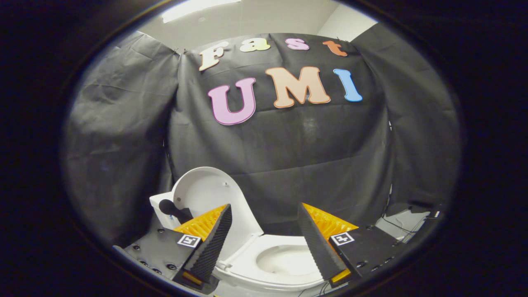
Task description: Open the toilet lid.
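tongs (pixel 264 214): released, gripping nothing | toilet lid (pixel 206 194): raised, standing upright, long axis vertical, behind bowl (pixel 284 264)

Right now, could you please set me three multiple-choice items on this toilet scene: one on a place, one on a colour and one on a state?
1. Where does the bowl lie relative to the tongs?
A. Below and between the two fingers
B. Hanging on the black cloth
C. Behind the raised lid

2. What colour is the toilet lid?
A. Black
B. White
C. Blue

3. In what state is the toilet lid?
A. Shut flat over the bowl
C. Lying on the floor
B. Raised upright, with the bowl uncovered

Answers:
1. A, since the open bowl shows in the gap between the fingers, just beneath them.
2. B, since lid and bowl are both white against the black cloth.
3. B, since the lid stands up at the back and the bowl's inside is in plain sight. The tongs are open and hold nothing.
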`<state>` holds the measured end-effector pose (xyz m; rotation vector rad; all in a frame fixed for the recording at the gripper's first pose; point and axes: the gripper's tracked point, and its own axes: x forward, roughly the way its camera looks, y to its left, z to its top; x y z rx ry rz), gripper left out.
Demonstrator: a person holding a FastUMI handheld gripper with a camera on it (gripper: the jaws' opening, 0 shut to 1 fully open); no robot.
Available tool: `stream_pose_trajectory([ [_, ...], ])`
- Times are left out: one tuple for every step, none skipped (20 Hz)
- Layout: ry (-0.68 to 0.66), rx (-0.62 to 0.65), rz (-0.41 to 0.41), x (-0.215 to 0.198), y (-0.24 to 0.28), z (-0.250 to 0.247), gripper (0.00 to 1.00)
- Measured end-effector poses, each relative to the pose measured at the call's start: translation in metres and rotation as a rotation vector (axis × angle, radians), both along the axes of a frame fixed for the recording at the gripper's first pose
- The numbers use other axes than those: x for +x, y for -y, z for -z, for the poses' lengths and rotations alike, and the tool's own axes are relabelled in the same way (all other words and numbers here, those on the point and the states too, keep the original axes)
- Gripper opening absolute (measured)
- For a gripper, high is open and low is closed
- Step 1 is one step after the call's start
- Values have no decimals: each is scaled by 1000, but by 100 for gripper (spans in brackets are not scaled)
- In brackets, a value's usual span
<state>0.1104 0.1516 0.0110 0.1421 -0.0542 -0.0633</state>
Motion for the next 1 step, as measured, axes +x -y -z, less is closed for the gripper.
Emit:
stream_pose_trajectory([
  [-2, -4, 1, 0, 0, 1, 98],
])
